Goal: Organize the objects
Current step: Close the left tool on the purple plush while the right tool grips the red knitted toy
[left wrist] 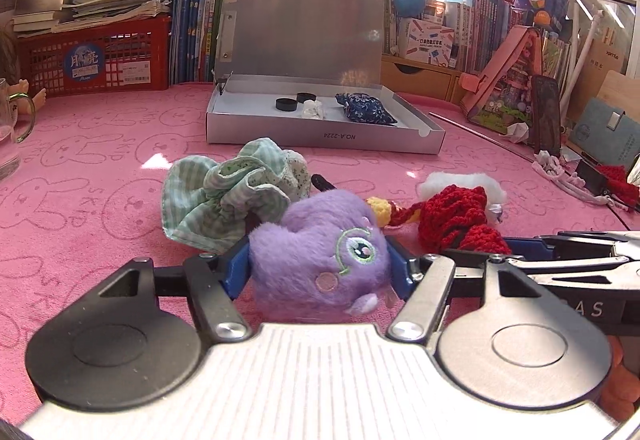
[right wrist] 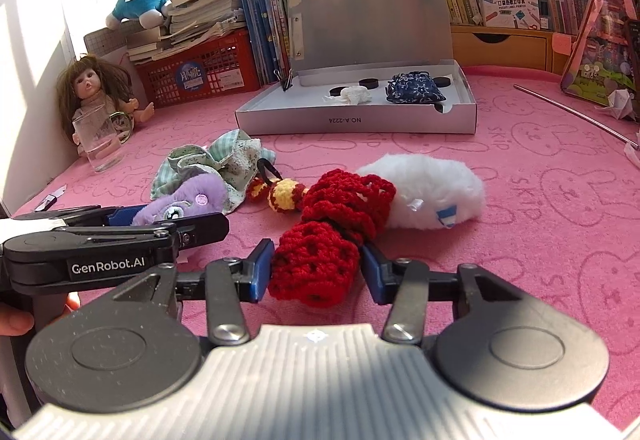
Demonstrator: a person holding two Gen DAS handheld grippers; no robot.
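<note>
The left tool [left wrist: 318,270] pinches the purple plush toy [left wrist: 320,256] between its blue pads, one pad on each side. The toy lies on the pink desk [left wrist: 100,168], in front of the open silver box [left wrist: 320,132], with its embroidered eye turned to the camera; its long axis I cannot tell. Behind the toy, nearer to the box, lies the green checked cloth pouch [left wrist: 224,204], crumpled.

The right tool [right wrist: 318,272] pinches the near end of the red crochet piece [right wrist: 332,232]. This piece lies with its long axis running away from the tool toward the box, and its far end touches the white fluffy toy [right wrist: 432,192]. Just left of it lies a yellow and red crochet charm [right wrist: 280,194].

Inside the box are a blue patterned pouch [right wrist: 414,88], a white crumpled thing [right wrist: 354,94] and black round discs [right wrist: 368,82].
</note>
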